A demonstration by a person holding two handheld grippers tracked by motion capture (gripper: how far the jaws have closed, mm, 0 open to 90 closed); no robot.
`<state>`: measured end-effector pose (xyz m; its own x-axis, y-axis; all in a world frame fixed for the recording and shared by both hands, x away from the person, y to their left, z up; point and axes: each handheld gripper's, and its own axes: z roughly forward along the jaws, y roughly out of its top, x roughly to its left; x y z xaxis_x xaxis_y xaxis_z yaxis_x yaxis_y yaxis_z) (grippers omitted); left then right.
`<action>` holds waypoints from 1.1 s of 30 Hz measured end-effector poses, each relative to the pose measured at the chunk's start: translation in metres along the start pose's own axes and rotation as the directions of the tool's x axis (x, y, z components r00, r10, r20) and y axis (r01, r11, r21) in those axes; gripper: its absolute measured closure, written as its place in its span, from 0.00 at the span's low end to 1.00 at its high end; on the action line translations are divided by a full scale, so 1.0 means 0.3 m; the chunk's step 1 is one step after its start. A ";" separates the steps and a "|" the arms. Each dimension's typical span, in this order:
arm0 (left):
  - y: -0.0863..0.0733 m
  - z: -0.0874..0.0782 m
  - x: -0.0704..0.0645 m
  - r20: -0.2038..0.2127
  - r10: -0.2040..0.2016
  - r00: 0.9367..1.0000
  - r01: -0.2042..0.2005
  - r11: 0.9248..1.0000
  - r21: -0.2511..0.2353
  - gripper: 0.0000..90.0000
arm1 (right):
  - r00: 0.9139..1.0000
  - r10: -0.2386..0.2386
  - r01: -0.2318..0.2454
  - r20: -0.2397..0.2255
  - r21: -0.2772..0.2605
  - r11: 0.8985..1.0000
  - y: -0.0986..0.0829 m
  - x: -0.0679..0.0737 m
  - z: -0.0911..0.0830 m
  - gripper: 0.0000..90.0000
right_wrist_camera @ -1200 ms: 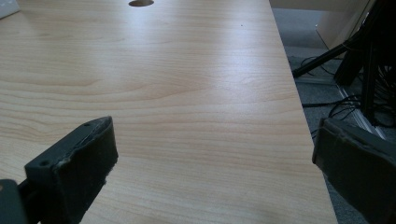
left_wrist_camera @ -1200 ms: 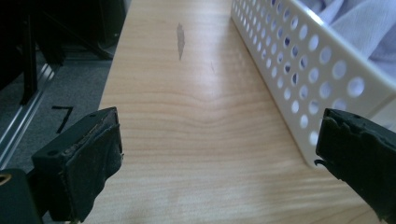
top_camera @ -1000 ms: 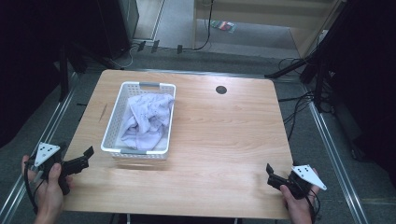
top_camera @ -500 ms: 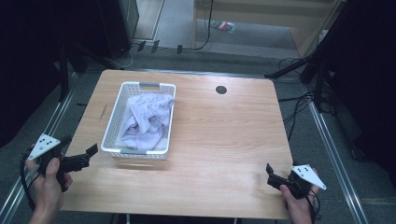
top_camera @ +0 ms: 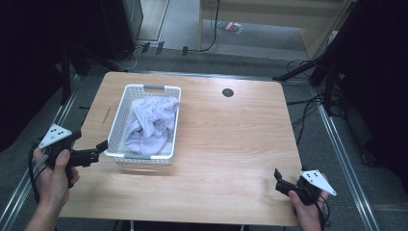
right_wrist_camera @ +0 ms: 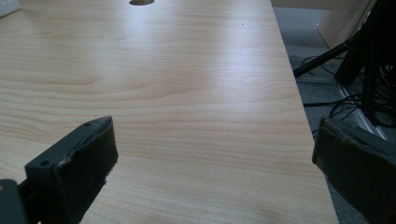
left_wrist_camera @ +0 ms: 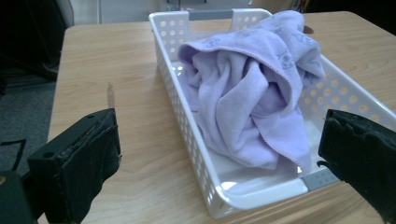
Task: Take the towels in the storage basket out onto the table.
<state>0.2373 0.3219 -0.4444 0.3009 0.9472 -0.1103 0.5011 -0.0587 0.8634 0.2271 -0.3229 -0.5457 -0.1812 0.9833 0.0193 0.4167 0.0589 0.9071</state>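
Observation:
A white perforated basket (top_camera: 117, 126) stands on the left half of the wooden table (top_camera: 231, 139). A crumpled lavender towel (top_camera: 153, 120) lies inside it. My left gripper (top_camera: 99, 149) hovers just off the basket's near left corner, open and holding nothing. In the left gripper view the two jaws stand wide apart, framing the basket (left_wrist_camera: 169, 70) and the towel (left_wrist_camera: 252, 88), with my left gripper (left_wrist_camera: 219, 128) a short way in front of the rim. My right gripper (top_camera: 278, 179) sits low at the table's front right, open over bare wood (right_wrist_camera: 212, 135).
A round cable hole (top_camera: 228, 92) is set into the table's far side, also at the top of the right gripper view (right_wrist_camera: 141, 2). Cables and dark stands (top_camera: 312, 101) crowd the floor to the right. Bare wood spans the table's middle and right.
My left gripper has moved forward and to the right, closing on the basket's near left corner. The right gripper, basket and towel have stayed put.

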 end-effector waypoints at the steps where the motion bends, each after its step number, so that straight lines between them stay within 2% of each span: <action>1: 0.008 0.006 -0.006 0.004 0.004 1.000 -0.004 1.000 0.004 0.00 | 1.000 0.000 0.000 0.000 -0.001 1.000 0.000 0.000 0.000 0.00; 9: 0.080 0.059 -0.055 0.028 0.040 0.999 -0.041 0.999 0.034 0.00 | 1.000 0.002 -0.002 -0.001 -0.001 1.000 0.000 0.000 -0.001 0.00; 17: 0.122 0.109 -0.078 0.061 0.048 0.997 -0.052 0.996 0.071 0.00 | 1.000 0.002 -0.002 -0.003 -0.002 1.000 0.000 0.000 -0.001 0.00; 22: 0.154 0.156 -0.096 0.077 0.051 0.996 -0.060 0.992 0.113 0.00 | 1.000 0.002 -0.002 -0.003 -0.001 1.000 0.000 -0.001 -0.001 0.00; 33: 0.182 0.238 -0.131 0.112 0.054 0.992 -0.073 0.981 0.179 0.00 | 1.000 0.004 -0.004 -0.005 0.000 1.000 0.000 -0.001 0.000 0.00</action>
<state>0.3107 0.2590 -0.4281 0.4163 0.9016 -0.1178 0.6145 -0.1834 0.7673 0.2271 -0.3232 -0.5456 -0.1842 0.9826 0.0254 0.4178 0.0549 0.9069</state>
